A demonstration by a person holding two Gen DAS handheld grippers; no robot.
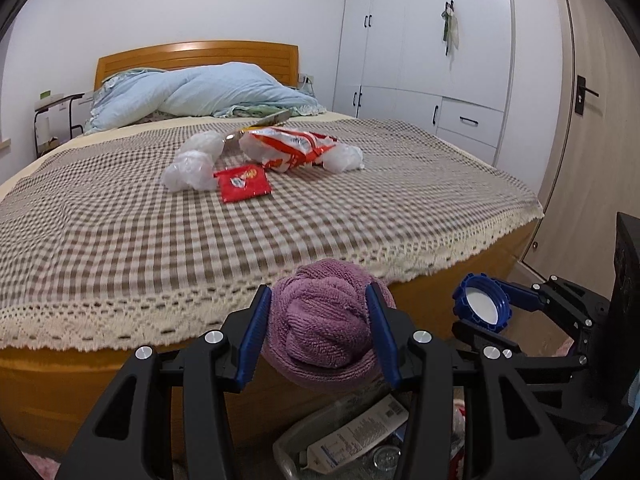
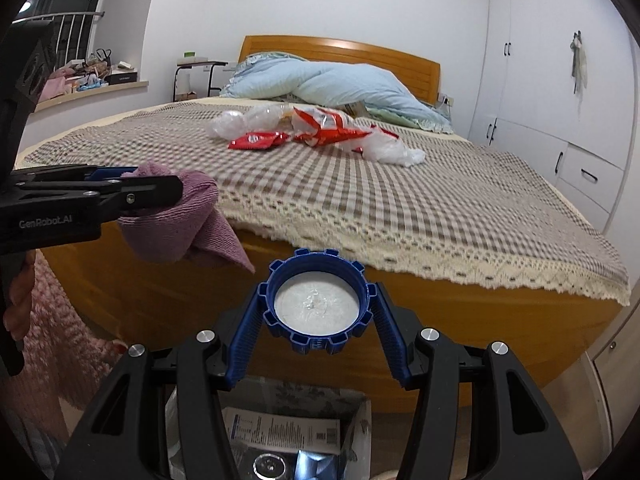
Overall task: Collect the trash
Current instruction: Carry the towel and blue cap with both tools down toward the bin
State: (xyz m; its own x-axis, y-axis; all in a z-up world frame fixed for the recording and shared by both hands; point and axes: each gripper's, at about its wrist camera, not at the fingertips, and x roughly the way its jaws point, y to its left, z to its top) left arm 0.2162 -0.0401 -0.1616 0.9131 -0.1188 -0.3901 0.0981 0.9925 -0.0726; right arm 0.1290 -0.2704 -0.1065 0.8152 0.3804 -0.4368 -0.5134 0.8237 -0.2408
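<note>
My left gripper [image 1: 318, 292] is shut on a bunched purple cloth [image 1: 320, 328] held just in front of the bed's foot edge; the right wrist view shows this gripper [image 2: 156, 182] and the cloth [image 2: 188, 220] at the left. My right gripper [image 2: 318, 292] is shut on a blue ribbed bottle cap [image 2: 316, 306] with a white lining, also seen as the cap [image 1: 480, 302] at the right. A lined trash bin [image 1: 286, 446] holding packaging sits below both grippers. On the bed lie a red snack packet [image 1: 244, 182], a red-and-white bag [image 1: 292, 146] and crumpled clear plastic [image 1: 192, 168].
The bed [image 1: 120, 240] has a checked cover with a lace fringe, and a blue quilt [image 1: 216, 92] lies at the wooden headboard. White wardrobes [image 1: 420, 60] and a door [image 1: 592, 120] stand to the right. A hand [image 2: 16, 308] and pink fabric [image 2: 60, 340] show at the left.
</note>
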